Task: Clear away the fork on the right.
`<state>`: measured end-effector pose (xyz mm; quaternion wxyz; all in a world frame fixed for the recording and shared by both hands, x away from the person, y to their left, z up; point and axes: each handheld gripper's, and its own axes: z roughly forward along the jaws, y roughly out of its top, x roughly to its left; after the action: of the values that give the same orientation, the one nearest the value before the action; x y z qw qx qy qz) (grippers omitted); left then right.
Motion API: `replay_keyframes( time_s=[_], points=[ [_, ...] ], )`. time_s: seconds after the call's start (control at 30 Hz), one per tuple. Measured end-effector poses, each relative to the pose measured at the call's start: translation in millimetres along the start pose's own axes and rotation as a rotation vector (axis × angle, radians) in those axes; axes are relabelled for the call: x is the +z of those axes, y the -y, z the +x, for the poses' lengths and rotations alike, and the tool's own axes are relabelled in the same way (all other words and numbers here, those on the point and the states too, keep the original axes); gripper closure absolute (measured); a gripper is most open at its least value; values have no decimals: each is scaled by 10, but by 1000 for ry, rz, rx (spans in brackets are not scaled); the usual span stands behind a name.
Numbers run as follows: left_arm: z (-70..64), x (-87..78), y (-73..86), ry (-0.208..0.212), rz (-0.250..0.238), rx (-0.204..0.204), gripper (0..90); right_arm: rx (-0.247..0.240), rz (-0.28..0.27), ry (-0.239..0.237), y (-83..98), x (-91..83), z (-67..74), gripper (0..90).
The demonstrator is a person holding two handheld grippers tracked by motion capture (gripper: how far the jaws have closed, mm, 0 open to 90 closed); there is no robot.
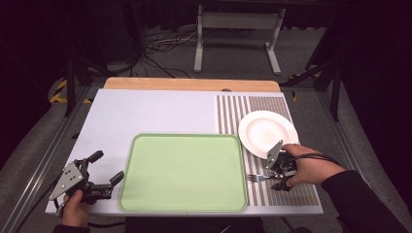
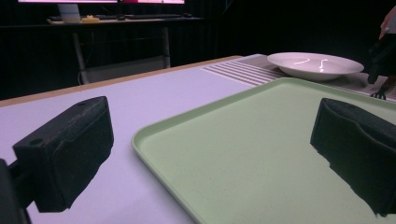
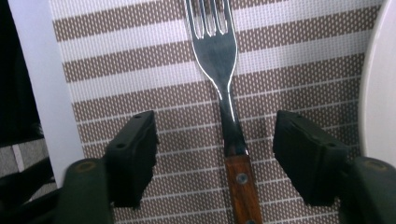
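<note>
Fork (image 3: pixel 223 70): steel head and neck, riveted wooden handle; lying flat on the brown-striped placemat (image 3: pixel 154 60) near the bench's front right corner.

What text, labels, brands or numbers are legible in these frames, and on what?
None legible.
Fork: no stamp or brand shows on the steel or the wooden handle.
Plate, green tray, striped placemat: plain, unmarked.
Monitor behind the table, seen in the left gripper view: just a bright strip at the frame's top edge, nothing readable.
Yellow-and-black hazard tape on the floor: a marking with no words.
</note>
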<state>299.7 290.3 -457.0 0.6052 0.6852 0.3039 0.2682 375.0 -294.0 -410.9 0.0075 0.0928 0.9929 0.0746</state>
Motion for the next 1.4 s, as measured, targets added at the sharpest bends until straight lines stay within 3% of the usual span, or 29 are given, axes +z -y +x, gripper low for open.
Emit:
replay_keyframes(
  time_s=[0.1,0.13,0.6,0.87,1.17,1.4],
  points=[
    [-1,3,1,0,-1,-2,1,-12,13,-4,14,5,-26,405],
    [-3,5,1,0,-1,-2,1,-41,30,-6,23,7,-60,466],
    [-11,15,1,4,4,0,0,-140,159,-5,-11,21,-110,765],
    [-5,11,3,-2,-1,-3,1,-156,206,-1,-63,32,-93,777],
    [-3,11,4,-2,-1,-5,0,-152,210,6,-77,29,-70,783],
    [-2,8,3,-2,0,-7,1,-159,192,31,-154,-128,-58,783]
  ],
)
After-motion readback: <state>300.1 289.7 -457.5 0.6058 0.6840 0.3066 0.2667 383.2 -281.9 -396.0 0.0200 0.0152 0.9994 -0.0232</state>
